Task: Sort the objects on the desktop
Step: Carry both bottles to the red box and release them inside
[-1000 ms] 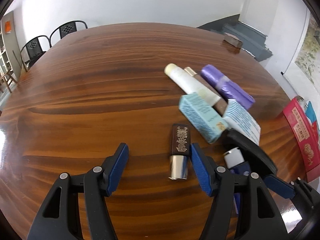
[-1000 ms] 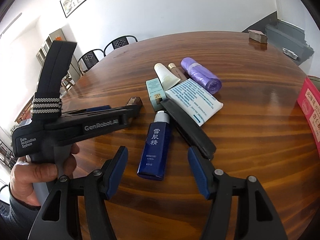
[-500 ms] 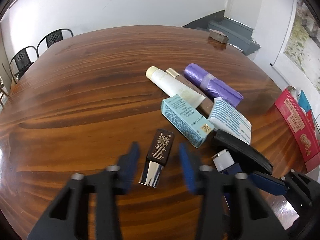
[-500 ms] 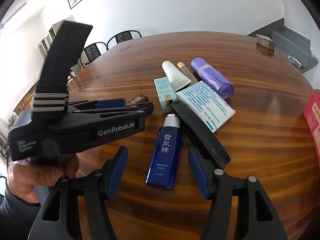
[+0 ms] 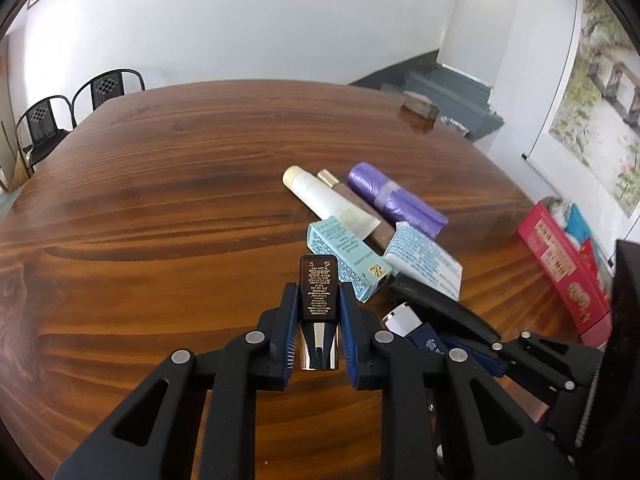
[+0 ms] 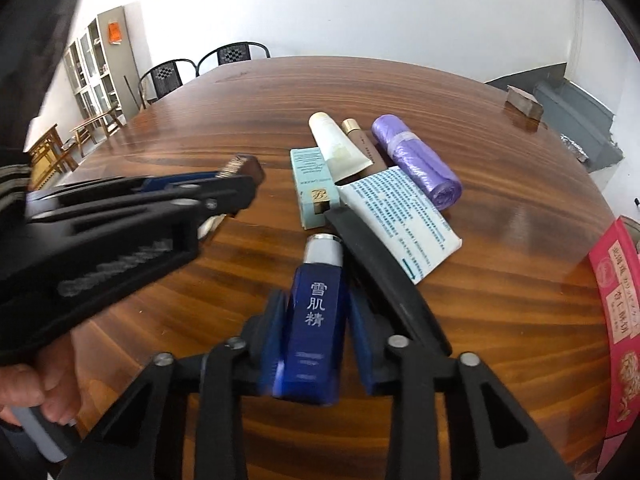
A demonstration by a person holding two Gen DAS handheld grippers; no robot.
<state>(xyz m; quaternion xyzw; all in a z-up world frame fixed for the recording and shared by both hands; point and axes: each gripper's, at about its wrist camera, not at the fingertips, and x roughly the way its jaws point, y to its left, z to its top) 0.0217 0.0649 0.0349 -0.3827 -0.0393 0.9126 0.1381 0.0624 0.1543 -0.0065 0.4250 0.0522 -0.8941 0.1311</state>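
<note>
My left gripper [image 5: 319, 300] is shut on a small brown bottle [image 5: 319, 286] with a silver cap, held a little above the wooden table [image 5: 160, 240]. From the right wrist view the same bottle [image 6: 242, 166] pokes out past the left gripper's black fingers [image 6: 224, 200]. My right gripper [image 6: 318, 320] is closing, its blue pads against both sides of a dark blue bottle [image 6: 316, 316] that lies on the table. That blue bottle [image 5: 416, 330] shows in the left wrist view just right of my left fingers.
Behind the bottles lies a pile: a teal box [image 6: 314, 184], a white tube [image 6: 334, 142], a brown tube [image 6: 362, 144], a purple roll [image 6: 416, 160], a printed packet [image 6: 400, 216] and a long black object [image 6: 384, 276]. A red box [image 6: 620, 320] stands at the right edge, a small block [image 6: 524, 106] far back.
The left gripper closed on the brown bottle and lifted it slightly. The right gripper moved forward over the blue bottle and its jaws narrowed onto it.
</note>
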